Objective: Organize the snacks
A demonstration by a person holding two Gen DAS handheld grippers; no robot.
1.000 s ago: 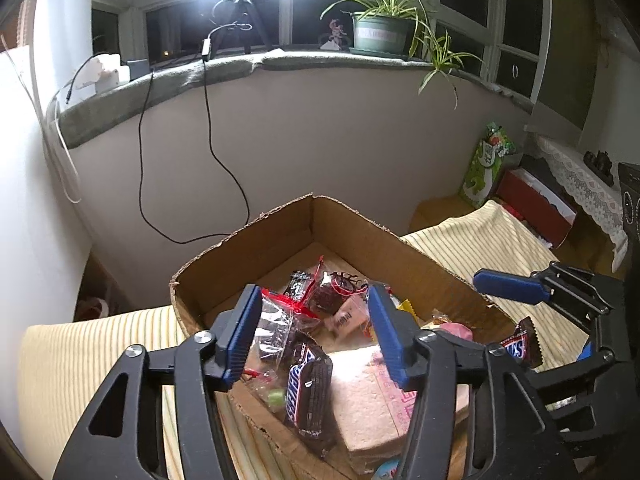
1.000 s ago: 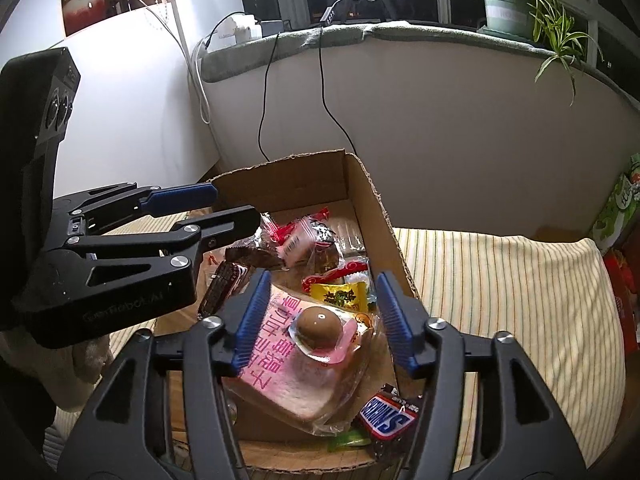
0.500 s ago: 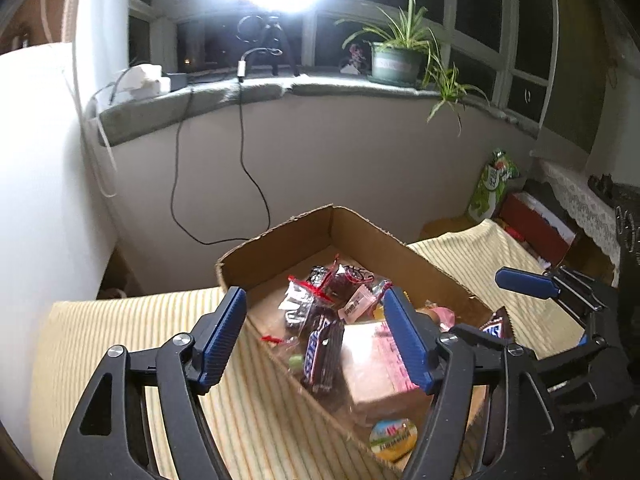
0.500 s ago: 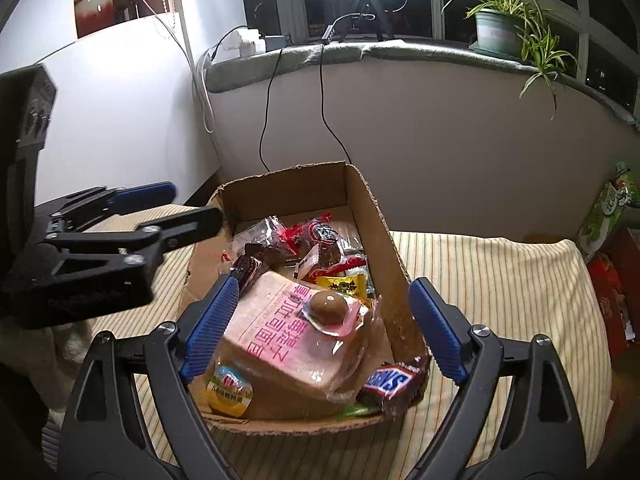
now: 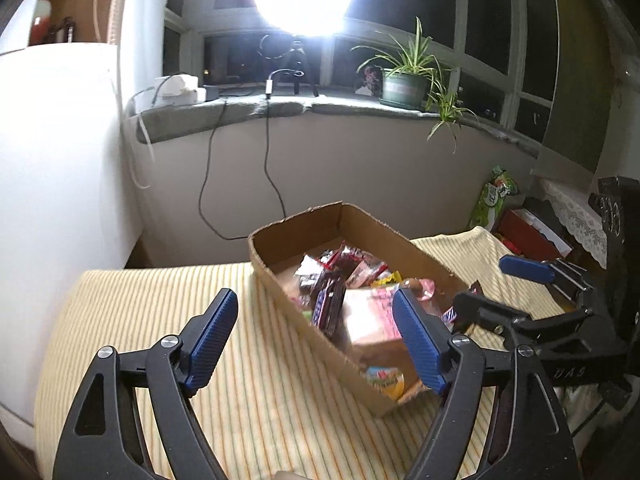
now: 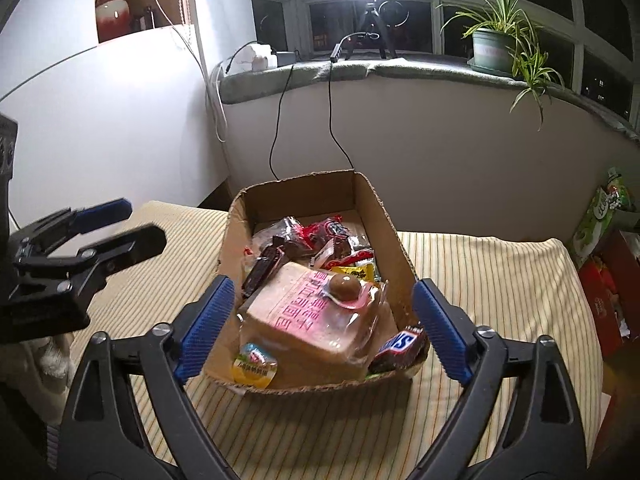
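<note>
An open cardboard box [image 6: 370, 196] sits on a yellow striped cloth [image 6: 492, 280] and holds several snacks. A pink-printed bread pack [image 6: 312, 316] with a brown ball on top fills its near end. A Snickers bar [image 6: 400, 342] and a small jelly cup [image 6: 254, 364] lie at the near edge. The box also shows in the left wrist view [image 5: 296, 224]. My right gripper [image 6: 322, 328] is open and empty, held back from the box's near end. My left gripper [image 5: 316, 340] is open and empty, held off the box's left side.
A wall with hanging black cables [image 6: 330, 120] stands behind the box. A windowsill carries a potted plant [image 6: 494, 46] and a bright ring light. A green bag [image 6: 600, 216] and a red box [image 6: 608, 284] stand at the right.
Both grippers have pulled back and up from the box and opened wider. The box and its snacks look smaller and lie still.
</note>
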